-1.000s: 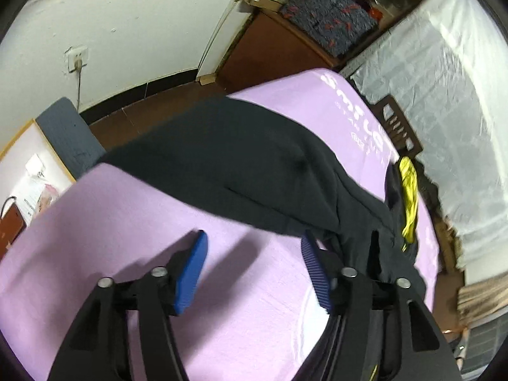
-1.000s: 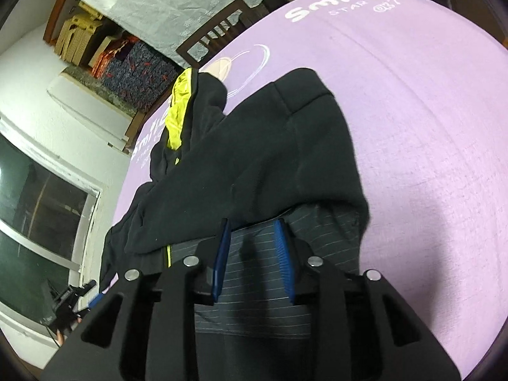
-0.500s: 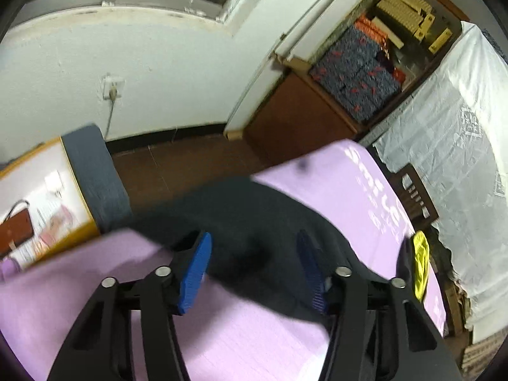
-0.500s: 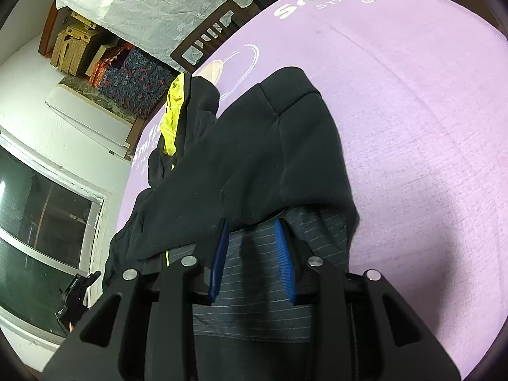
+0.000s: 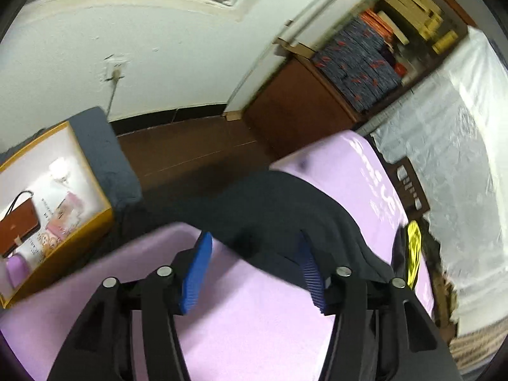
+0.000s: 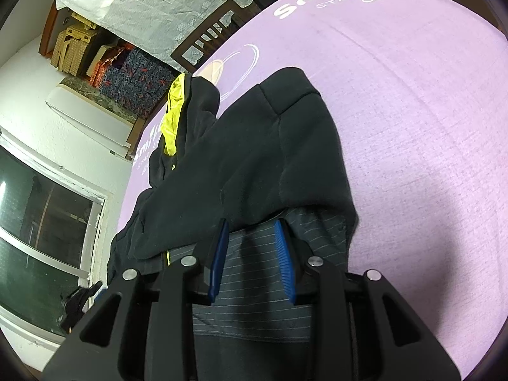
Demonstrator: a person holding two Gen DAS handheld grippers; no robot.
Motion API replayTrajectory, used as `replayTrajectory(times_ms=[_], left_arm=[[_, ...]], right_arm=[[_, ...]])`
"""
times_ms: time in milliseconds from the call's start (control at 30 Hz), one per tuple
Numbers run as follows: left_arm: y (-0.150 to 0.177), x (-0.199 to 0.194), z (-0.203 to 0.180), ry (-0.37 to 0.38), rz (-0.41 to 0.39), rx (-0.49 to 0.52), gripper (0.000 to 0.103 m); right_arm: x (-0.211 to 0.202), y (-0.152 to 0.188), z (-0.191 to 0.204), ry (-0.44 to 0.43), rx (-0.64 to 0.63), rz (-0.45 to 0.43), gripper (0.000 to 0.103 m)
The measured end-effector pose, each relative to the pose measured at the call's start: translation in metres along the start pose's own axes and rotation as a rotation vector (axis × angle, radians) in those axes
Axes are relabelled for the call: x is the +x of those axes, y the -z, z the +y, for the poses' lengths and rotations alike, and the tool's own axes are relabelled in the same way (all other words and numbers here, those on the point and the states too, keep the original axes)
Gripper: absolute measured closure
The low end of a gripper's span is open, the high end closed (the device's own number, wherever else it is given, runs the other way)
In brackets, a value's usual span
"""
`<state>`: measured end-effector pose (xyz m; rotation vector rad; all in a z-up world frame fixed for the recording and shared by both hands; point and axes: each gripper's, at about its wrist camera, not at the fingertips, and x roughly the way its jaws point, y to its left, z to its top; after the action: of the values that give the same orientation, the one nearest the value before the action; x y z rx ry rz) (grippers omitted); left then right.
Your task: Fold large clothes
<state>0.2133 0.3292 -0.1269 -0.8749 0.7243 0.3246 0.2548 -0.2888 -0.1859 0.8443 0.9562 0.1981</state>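
A black jacket (image 6: pixel 270 158) with a yellow-lined collar (image 6: pixel 173 117) lies spread on the purple bedsheet (image 6: pixel 412 127). Its grey striped lining (image 6: pixel 250 273) is turned up at the near end. My right gripper (image 6: pixel 251 225) sits low over that lining, jaws partly apart, with flat fabric showing between the pads and none bunched. In the left wrist view the jacket (image 5: pixel 270 203) drapes over the bed's far edge. My left gripper (image 5: pixel 254 238) hovers at its near edge. Its jaws are opening, the cloth's edge lies between the tips, and the pads do not press on it.
Beyond the bed's edge are the brown floor (image 5: pixel 190 149), an orange box (image 5: pixel 47 209) with a grey cushion (image 5: pixel 101 146), and a wooden cabinet (image 5: pixel 295 104). A dark chair (image 5: pixel 409 187) and a white lace cover (image 5: pixel 444 146) stand at the right. A window (image 6: pixel 41 216) is on the left.
The left gripper has swung away from mid-sheet toward the bed's far edge, so the floor and wall fill more of its view. Its jaws narrowed, then widened. The right gripper has not moved.
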Motion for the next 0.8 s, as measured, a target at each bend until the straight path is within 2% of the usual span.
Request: replayTrajectory(times_ms=[67, 167, 233, 367, 433, 500, 600, 633, 667, 733, 800], left_arm=[[-0.004, 0.002, 0.014, 0.025, 0.037, -0.046, 0.047], [0.0, 0.002, 0.008, 0.053, 0.068, -0.015, 0.045], [0.001, 0.007, 0.0, 0.089, 0.096, -0.014, 0.039], [0.0, 0.016, -0.019, 0.043, 0.078, 0.014, 0.033], [0.004, 0.02, -0.03, 0.045, 0.077, 0.032, 0.028], [0.007, 0.022, -0.034, 0.042, 0.033, -0.005, 0.024], [0.009, 0.026, -0.035, 0.049, -0.01, -0.055, 0.023], [0.009, 0.026, -0.036, 0.065, -0.002, -0.06, 0.023], [0.014, 0.028, -0.036, 0.129, 0.04, -0.075, 0.023], [0.032, 0.038, -0.038, 0.187, 0.127, -0.077, 0.024], [0.037, 0.037, -0.047, 0.149, 0.093, -0.02, 0.024]], right_arm=[[0.001, 0.001, 0.002, 0.005, -0.008, 0.001, 0.071], [0.001, 0.002, 0.005, 0.011, -0.019, -0.004, 0.069], [0.001, 0.002, 0.005, 0.012, -0.019, -0.005, 0.069], [0.002, 0.002, 0.004, 0.005, -0.01, -0.005, 0.069], [0.002, 0.002, 0.004, 0.005, -0.011, -0.005, 0.069], [0.002, 0.002, 0.004, 0.006, -0.01, -0.006, 0.069], [0.002, 0.002, 0.003, 0.005, -0.009, -0.005, 0.069], [0.002, 0.002, 0.003, 0.003, -0.009, -0.005, 0.069], [0.002, 0.002, 0.003, 0.002, -0.008, -0.004, 0.069], [0.001, 0.001, 0.002, 0.0, -0.007, -0.003, 0.069], [0.001, 0.001, 0.002, 0.001, -0.009, -0.004, 0.069]])
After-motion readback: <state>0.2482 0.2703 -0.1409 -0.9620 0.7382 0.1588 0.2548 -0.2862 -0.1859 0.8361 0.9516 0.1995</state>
